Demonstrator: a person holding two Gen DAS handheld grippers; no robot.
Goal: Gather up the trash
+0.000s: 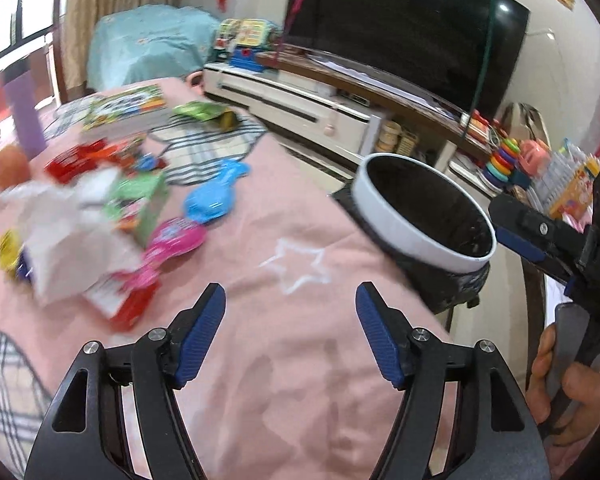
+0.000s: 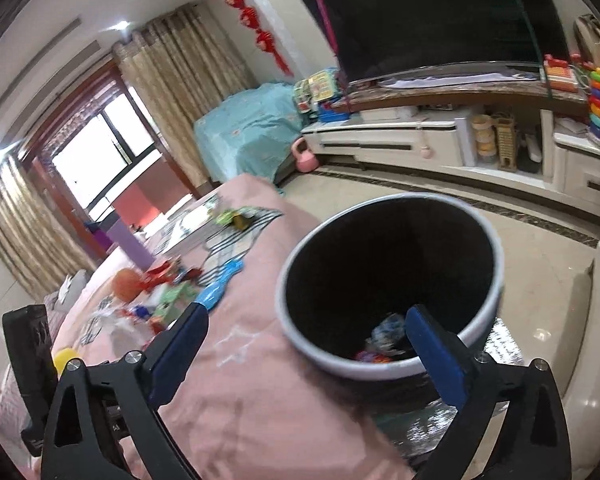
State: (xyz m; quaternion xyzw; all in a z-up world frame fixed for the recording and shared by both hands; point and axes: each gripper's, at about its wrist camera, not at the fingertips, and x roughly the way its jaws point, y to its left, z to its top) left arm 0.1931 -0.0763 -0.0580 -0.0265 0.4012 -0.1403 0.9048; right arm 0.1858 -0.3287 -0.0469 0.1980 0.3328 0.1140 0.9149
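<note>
Beside the pink-covered bed (image 1: 300,216) stood a round white-rimmed bin with a black liner (image 1: 424,212), close against the bed's edge; in the right wrist view a few crumpled coloured wrappers (image 2: 380,344) already lay at its bottom. Left claw (image 1: 290,320) hung over bare pink cover with its blue pads well apart and nothing between them. Right claw (image 2: 306,356) was spread about as wide as it goes, one finger over the bin's mouth and the other over the bed, and it also held nothing. The rest of the trash sat in a blurred heap farther up the bed: white crumpled paper (image 1: 60,232), a green carton (image 1: 140,204), a red-and-white packet (image 1: 120,300) and a pink wrapper (image 1: 172,240), with a blue plastic toy (image 1: 216,196) just beside them.

The step in hand looked like reaching for the next piece. Doing it well would mean taking the left claw to the near edge of the heap, picking one light item such as the red-and-white packet, closing on a firm fold rather than a loose corner, and leaving the toy and the stacked picture books (image 1: 120,112) alone. Carrying it fully over the rim before opening would keep it from dropping onto the floor.
</note>
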